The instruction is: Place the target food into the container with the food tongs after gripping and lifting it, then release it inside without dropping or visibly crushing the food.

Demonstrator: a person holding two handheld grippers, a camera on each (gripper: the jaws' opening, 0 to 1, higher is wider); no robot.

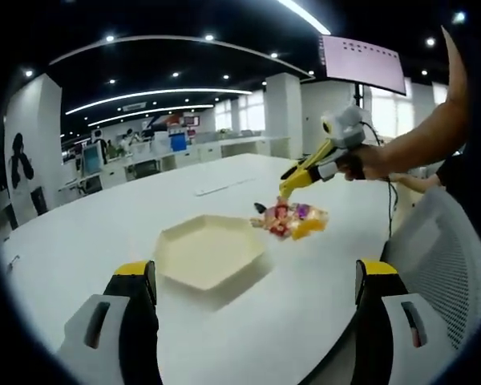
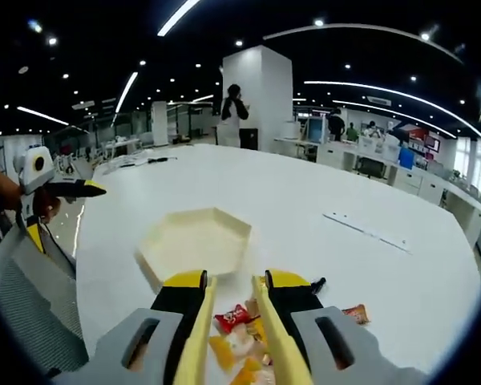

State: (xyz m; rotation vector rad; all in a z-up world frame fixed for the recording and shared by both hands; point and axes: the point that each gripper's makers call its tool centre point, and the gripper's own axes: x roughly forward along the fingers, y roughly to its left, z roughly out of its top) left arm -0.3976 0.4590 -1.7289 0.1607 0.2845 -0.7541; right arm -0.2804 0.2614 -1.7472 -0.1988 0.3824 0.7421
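Snack bundle pinched in the tongs, just short of the tray.

The food (image 1: 293,220), a clump of bright wrapped snacks, hangs above the counter (image 1: 321,297) beside the near edge of the hexagonal cream container (image 1: 211,253), gripped between the yellow food tongs (image 2: 234,337). The right gripper (image 2: 232,317) has its fingers (image 2: 183,301) pressed in on the tong arms, pinching the bundle. To finish well, carry it over the container's middle, lower it close to the floor of the tray, then ease the squeeze slowly, adding no pressure. One loose snack (image 2: 355,314) lies on the counter nearby. The left gripper (image 1: 256,293) hovers with fingers spread wide, holding nothing.
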